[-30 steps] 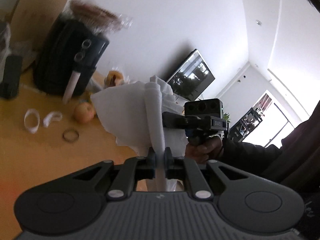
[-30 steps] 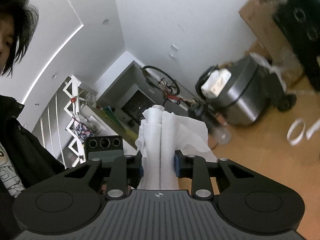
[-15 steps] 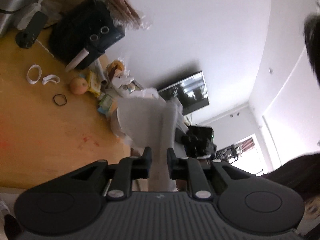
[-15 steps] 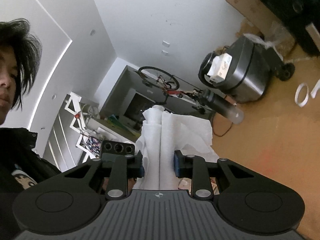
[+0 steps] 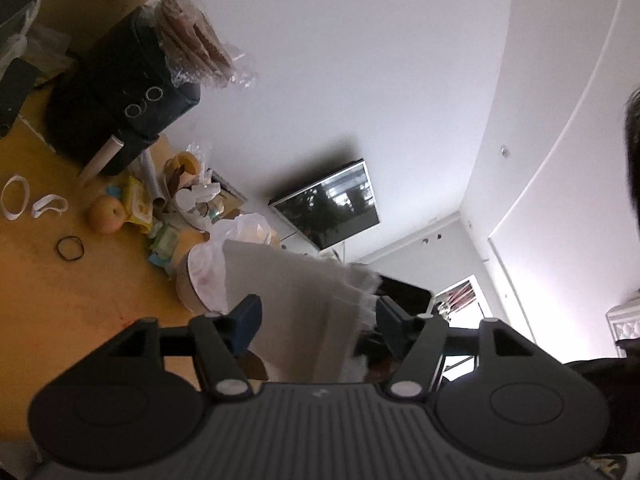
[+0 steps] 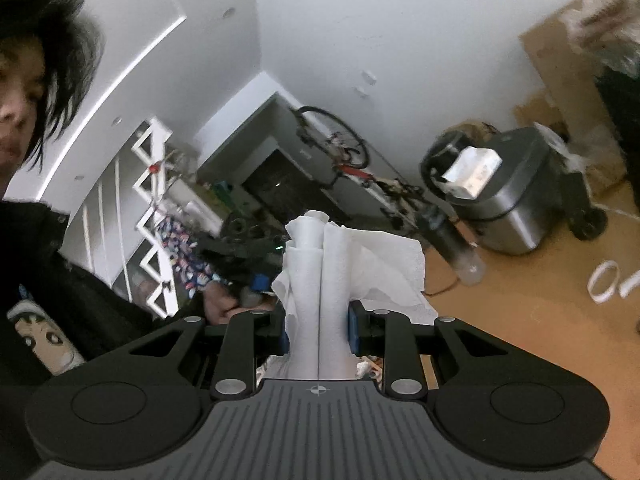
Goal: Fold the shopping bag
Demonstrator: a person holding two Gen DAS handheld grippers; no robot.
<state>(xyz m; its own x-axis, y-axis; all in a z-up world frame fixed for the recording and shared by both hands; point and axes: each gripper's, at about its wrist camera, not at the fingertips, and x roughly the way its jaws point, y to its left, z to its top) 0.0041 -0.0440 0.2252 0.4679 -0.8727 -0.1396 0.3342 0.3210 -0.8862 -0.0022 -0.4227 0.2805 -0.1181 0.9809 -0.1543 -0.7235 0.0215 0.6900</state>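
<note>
A: Wooden table [image 5: 60,292]: bare stretch in front, clutter along the far edge. Black appliance [image 5: 120,120] largest there.

B: The bag?

A: White shopping bag [image 6: 320,280], bunched into two rolls, held up in the air. Right gripper [image 6: 318,330] pinches it, pads tight on both sides. Left gripper [image 5: 316,316]: jaws opening, cloth hanging loose between them, neither pad pressing.

B: Hidden?

A: Bag's lower end is cut off behind both gripper bodies.

B: Counts?

A: One fruit [image 5: 105,219], one black ring [image 5: 70,249], two white loops [image 5: 16,198].
</note>
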